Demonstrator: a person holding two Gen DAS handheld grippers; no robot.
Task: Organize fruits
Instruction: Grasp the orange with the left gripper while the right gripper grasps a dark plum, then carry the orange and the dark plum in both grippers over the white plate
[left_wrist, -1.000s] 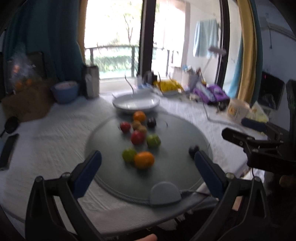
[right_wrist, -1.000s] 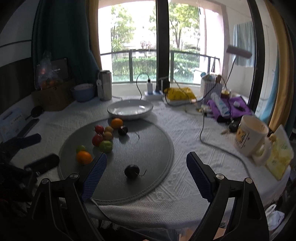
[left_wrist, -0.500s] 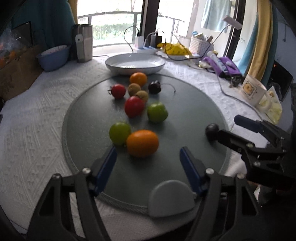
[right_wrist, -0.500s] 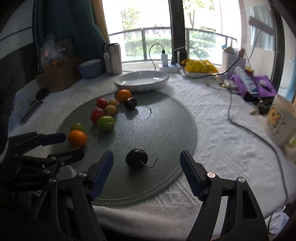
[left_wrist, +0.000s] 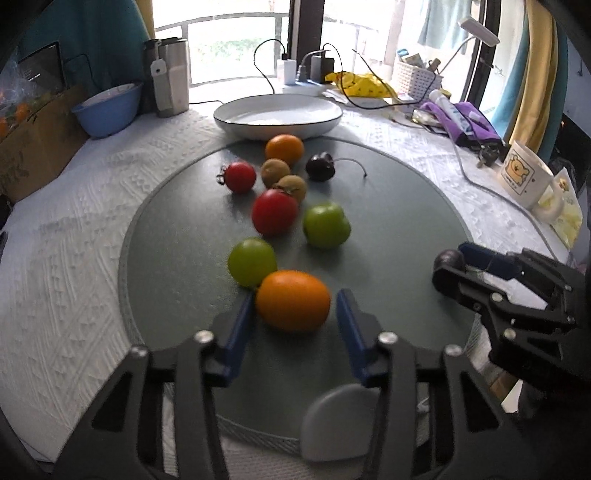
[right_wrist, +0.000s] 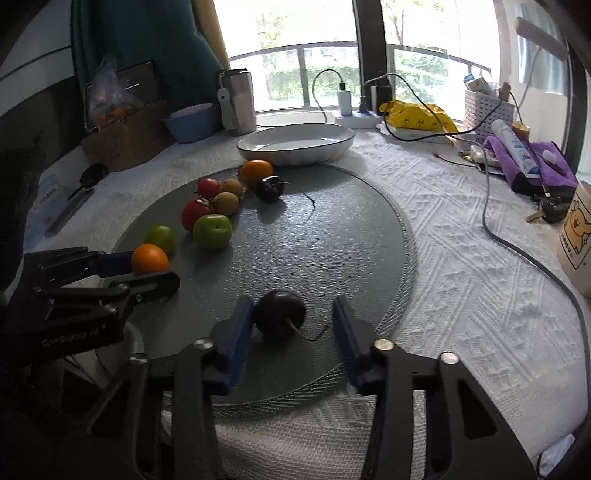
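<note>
Presently, both grippers sit low over the grey mat (left_wrist: 388, 229), each with jaws spread around a fruit.

Left gripper (left_wrist: 295, 314): jaws apart on either side of the near orange (left_wrist: 293, 300). The left pad lies just beside or against the fruit; which, I cannot tell. The right pad stands clear of it. The orange rests on the mat and is not pinched. A green fruit (left_wrist: 252, 261) touches it from behind.

Right gripper (right_wrist: 293, 316): jaws apart around a dark plum (right_wrist: 280, 313) near the mat's front edge. The left pad is at the plum's side; the right pad is well off it. The plum lies on the mat, its stem pointing toward the camera.

Remaining fruit, on the mat's far left part: a second green fruit (left_wrist: 326, 225), a large tomato (left_wrist: 274, 211), a small tomato (left_wrist: 240, 176), two kiwis (left_wrist: 275, 172), a far orange (left_wrist: 284, 148) and a second plum (left_wrist: 320, 167) with a long stem.

White dish (left_wrist: 277, 127): beyond the mat on the tablecloth (left_wrist: 74, 221), just behind the far orange, holding no fruit.

Elsewhere on the cloth: blue bowl (left_wrist: 107, 107) at far left, mug (left_wrist: 524, 177) at right.
</note>
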